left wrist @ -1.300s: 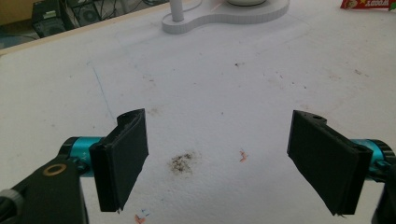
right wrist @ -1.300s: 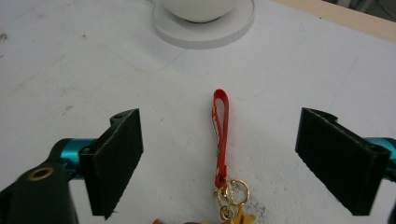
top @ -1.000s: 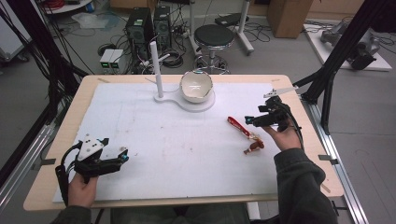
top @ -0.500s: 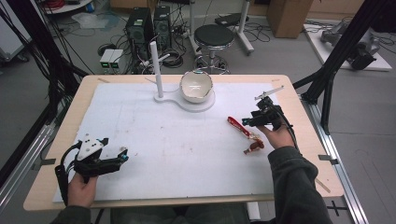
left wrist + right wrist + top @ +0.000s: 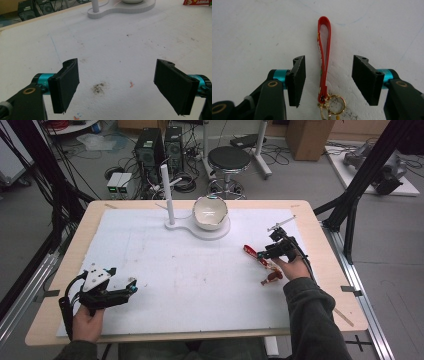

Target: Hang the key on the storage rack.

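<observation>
Since the earlier frames: right gripper [image 5: 265, 254] had crept toward the left of the high view, from beside the keychain to directly over its red strap [image 5: 254, 255]; left gripper [image 5: 131, 287] had stayed parked at lower left
Step in hand: lining up a pinch on the strap, judged from the right gripper view, where the red loop [image 5: 324, 53] lay on the mat between the two jaws, touching neither
Right gripper state: jaws spread, nothing held
Left gripper state: jaws spread wide over bare mat in the left gripper view [image 5: 117, 86], nothing between them
Where the keychain was: right of centre in the high view, flat on the white mat [image 5: 190, 285]; strap pointing to upper left, brass rings [image 5: 331, 103] and a small charm [image 5: 271, 277] trailing to lower right, nearer the person's sleeve
Next move calls for: probably lowering a touch, then closing squarely on the strap's middle, above the rings, so the thin loop did not slip out sideways
Surface: white mat, scuffed, with dark smudges and faint blue pen lines, on a pale wooden table [image 5: 95, 220]
Far edge: white stand with an upright post [image 5: 167, 195] and a bowl [image 5: 210, 212] on its base
Room: grey floor, black stool [image 5: 229, 157], computer towers [image 5: 159, 145], loose cables, black frame struts at both sides
</observation>
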